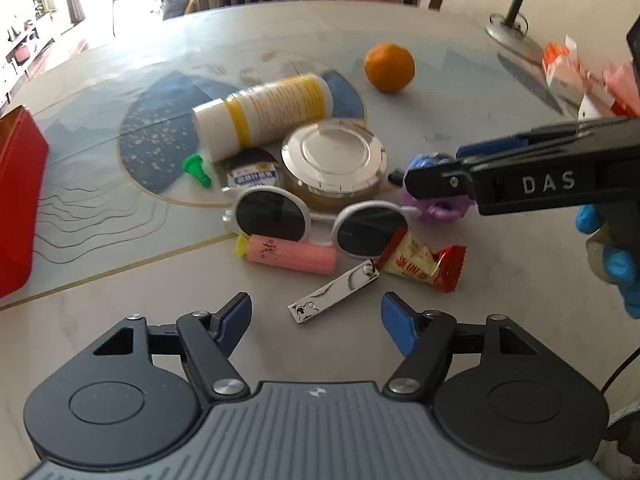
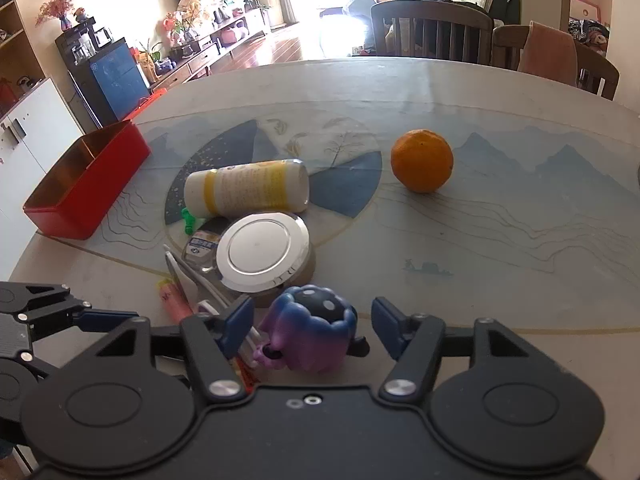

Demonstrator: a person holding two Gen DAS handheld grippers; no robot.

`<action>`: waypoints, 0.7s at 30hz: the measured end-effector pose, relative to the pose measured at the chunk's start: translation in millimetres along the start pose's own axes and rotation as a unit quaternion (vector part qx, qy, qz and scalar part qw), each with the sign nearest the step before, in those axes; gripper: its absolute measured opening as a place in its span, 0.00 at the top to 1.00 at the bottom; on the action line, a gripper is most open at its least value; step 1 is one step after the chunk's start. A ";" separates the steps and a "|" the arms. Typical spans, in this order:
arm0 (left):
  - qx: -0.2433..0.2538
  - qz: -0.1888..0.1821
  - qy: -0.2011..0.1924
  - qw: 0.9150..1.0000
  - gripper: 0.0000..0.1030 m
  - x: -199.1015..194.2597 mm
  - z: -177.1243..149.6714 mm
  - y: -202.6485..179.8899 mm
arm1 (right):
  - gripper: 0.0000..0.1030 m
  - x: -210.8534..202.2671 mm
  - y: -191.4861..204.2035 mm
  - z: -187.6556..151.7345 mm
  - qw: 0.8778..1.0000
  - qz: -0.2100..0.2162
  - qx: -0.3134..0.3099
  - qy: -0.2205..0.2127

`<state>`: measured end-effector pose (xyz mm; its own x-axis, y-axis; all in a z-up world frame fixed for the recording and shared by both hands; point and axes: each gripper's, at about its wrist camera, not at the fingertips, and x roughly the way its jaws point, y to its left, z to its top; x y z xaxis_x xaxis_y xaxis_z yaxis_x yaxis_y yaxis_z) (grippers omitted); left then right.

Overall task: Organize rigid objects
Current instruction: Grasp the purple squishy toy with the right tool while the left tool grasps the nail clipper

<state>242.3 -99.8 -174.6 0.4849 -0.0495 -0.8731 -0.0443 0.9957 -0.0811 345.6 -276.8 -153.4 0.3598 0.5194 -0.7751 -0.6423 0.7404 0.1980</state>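
Observation:
A pile of small objects lies on the table: a white-and-yellow bottle on its side, a silver-lidded jar, white sunglasses, a pink tube, a metal nail clipper, a wrapped candy, a green cap and a purple toy. My left gripper is open just in front of the nail clipper. My right gripper is open with the purple toy between its fingers. It reaches in from the right in the left wrist view.
A red open box stands at the table's left edge. An orange sits apart at the back right. A lamp base and orange-white packets are at the far right. Chairs stand behind the table.

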 end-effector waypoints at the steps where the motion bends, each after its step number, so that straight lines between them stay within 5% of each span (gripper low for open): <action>1: -0.003 0.000 -0.003 1.000 0.29 0.2 1.3 -0.6 | 0.36 1.2 -0.1 -0.2 1.000 0.002 0.001 0.003; 9: 0.002 -0.009 -0.001 1.000 0.29 7.6 11.5 -13.0 | 0.36 8.9 -6.2 -2.6 1.000 0.008 0.017 0.016; 17: 0.051 0.017 -0.009 0.999 0.66 7.1 8.4 -27.8 | 0.39 13.3 -11.0 -2.5 0.999 0.025 0.028 0.020; 21: 0.074 0.026 -0.014 0.997 0.69 5.7 4.5 -35.5 | 0.42 12.9 -10.9 -4.2 0.999 0.028 0.029 0.020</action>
<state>250.6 -135.1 -174.5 0.5094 0.0020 -0.8605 0.0591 0.9976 0.0373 354.3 -279.9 -168.1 0.2957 0.5446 -0.7848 -0.6196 0.7346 0.2763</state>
